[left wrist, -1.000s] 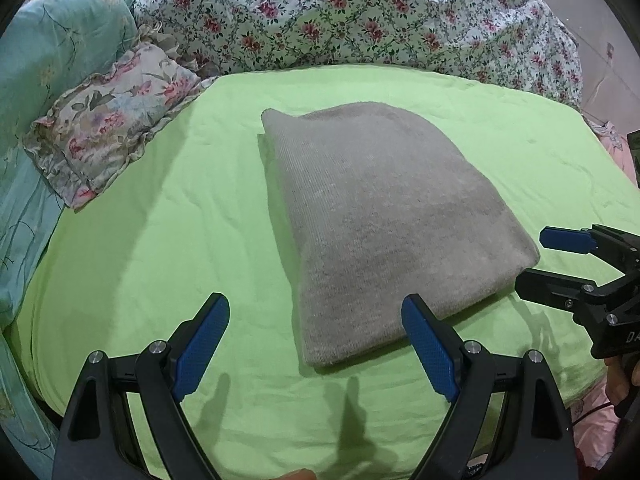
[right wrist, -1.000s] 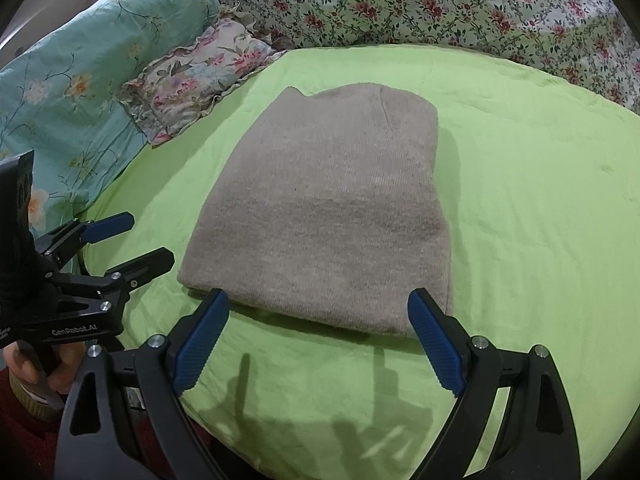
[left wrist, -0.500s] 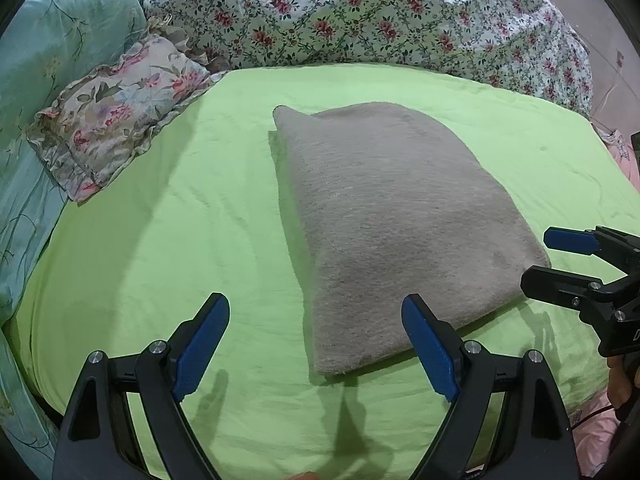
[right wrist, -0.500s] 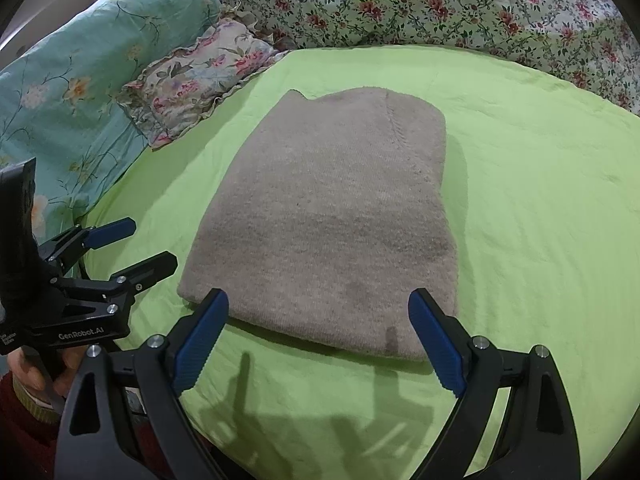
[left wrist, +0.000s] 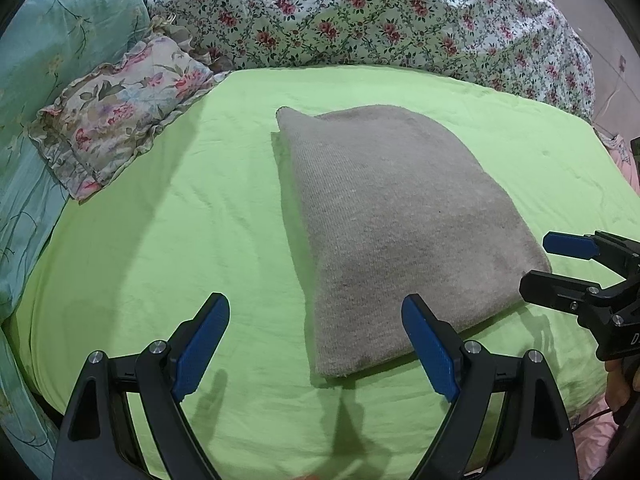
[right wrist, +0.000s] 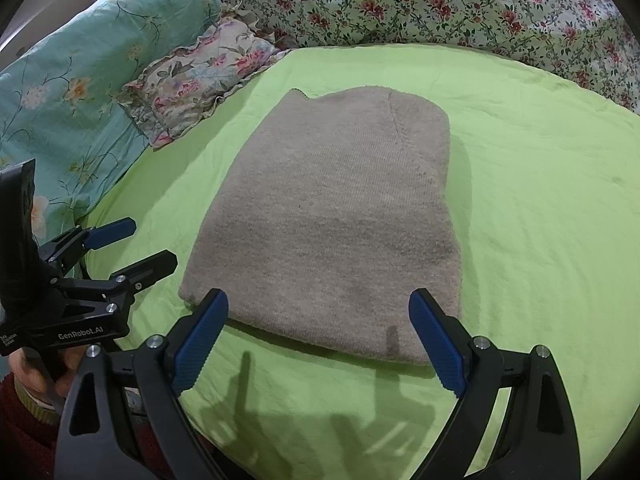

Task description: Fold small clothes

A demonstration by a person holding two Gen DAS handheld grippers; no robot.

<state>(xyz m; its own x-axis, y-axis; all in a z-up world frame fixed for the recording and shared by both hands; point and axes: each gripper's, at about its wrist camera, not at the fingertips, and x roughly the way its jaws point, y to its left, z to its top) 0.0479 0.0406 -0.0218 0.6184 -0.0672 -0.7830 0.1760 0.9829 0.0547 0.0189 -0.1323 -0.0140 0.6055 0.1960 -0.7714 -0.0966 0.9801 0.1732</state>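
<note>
A grey knit garment (left wrist: 392, 216) lies folded into a flat rectangle on the green sheet (left wrist: 168, 240); it also shows in the right wrist view (right wrist: 336, 224). My left gripper (left wrist: 316, 340) is open and empty, hovering just in front of the garment's near left corner. My right gripper (right wrist: 320, 332) is open and empty, hovering over the garment's near edge. The right gripper also shows at the right edge of the left wrist view (left wrist: 556, 264), and the left gripper at the left of the right wrist view (right wrist: 136, 240). Neither touches the cloth.
A floral ruffled pillow (left wrist: 116, 116) lies at the sheet's far left, against a teal flowered quilt (left wrist: 48, 52). A white rose-print quilt (left wrist: 380, 20) is heaped along the far side. The sheet's near edge drops off below the grippers.
Both grippers have drifted slightly, so the garment sits a little further right and lower in the views. The garment itself lies as before. Both stay open.
</note>
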